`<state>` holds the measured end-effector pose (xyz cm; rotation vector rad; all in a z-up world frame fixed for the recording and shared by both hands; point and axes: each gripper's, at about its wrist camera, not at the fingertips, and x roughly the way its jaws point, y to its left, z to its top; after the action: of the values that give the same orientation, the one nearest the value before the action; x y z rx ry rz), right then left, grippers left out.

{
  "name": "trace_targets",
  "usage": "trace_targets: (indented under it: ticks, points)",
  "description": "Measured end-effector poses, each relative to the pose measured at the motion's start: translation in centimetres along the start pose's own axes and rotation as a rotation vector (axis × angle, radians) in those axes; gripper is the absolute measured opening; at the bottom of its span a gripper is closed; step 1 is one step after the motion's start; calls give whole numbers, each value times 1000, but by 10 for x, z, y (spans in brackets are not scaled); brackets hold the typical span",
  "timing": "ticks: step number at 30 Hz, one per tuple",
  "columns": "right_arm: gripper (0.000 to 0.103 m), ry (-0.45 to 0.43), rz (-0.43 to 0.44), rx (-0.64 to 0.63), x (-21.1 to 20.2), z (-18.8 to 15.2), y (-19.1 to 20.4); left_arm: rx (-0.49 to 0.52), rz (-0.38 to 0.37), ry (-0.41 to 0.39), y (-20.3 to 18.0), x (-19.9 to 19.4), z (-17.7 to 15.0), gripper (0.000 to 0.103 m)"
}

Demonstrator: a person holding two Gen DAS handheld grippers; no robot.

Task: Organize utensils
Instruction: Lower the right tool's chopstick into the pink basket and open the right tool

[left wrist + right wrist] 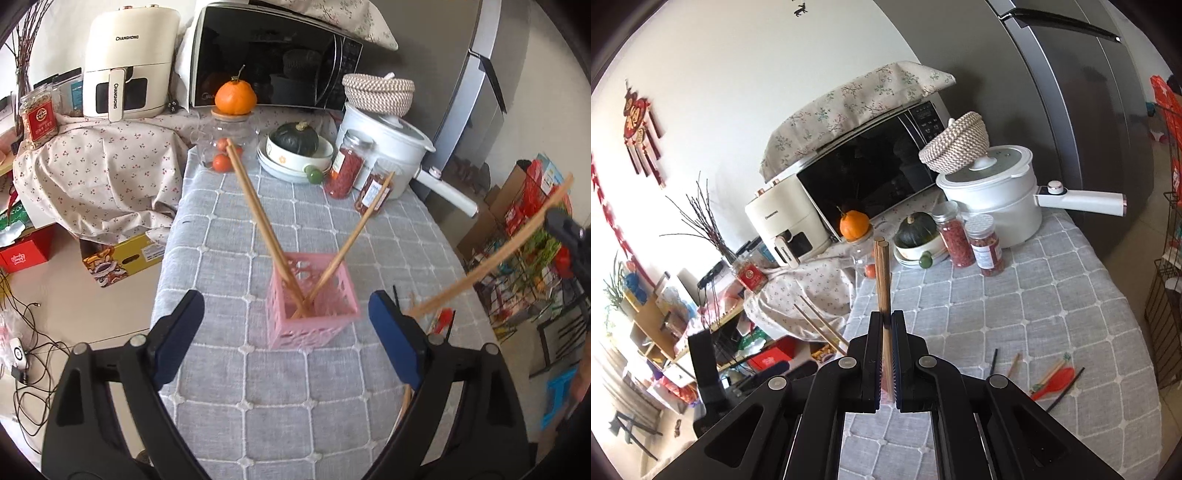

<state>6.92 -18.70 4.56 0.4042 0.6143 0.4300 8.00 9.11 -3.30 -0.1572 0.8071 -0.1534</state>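
Left tongs [286,319]: spread wide, holding nothing, hovering above the tabletop [229,373].
Right tongs [886,321]: clamped narrow on a pair of wooden chopsticks [882,280], the sticks projecting forward and upward past the tips.
Pink holder [314,299]: stood upright on the tabletop, just ahead of the left tongs and between the two blue pads [397,347].
Holder contents: two chopsticks [258,218] leaned to the left rim, one chopstick [354,236] leaned to the right, crossed low inside the holder.
Held pair, left wrist view: seen as a blurred wooden length [495,258] to the right of the left tongs, beyond the right pad.
Loose utensils: red spoon [1058,380], dark chopsticks [1065,393] and further sticks lay on the tabletop to the right of the right tongs; exact count not discernible.
Far edge, ahead of both tongs: white pot [997,199], two spice jars [988,243], bowl with a dark squash [297,140], orange [235,96] on a glass jar, microwave [273,55].
Tabletop cover: grey checked cloth.
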Motion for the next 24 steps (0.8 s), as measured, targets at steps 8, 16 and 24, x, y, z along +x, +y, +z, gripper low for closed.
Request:
trace_targets:
  ticks: [8,16,24]
  points:
    - [4,-73,52,34,24,4,14,98,-4,90,13,0,-25,92]
    - [4,-98,25,20,61,-3,26,137,-15,113,10,-1,-30,92]
    - [4,-123,-29,-15,86,-11,33,183,-18,125,4,-1,-33,92]
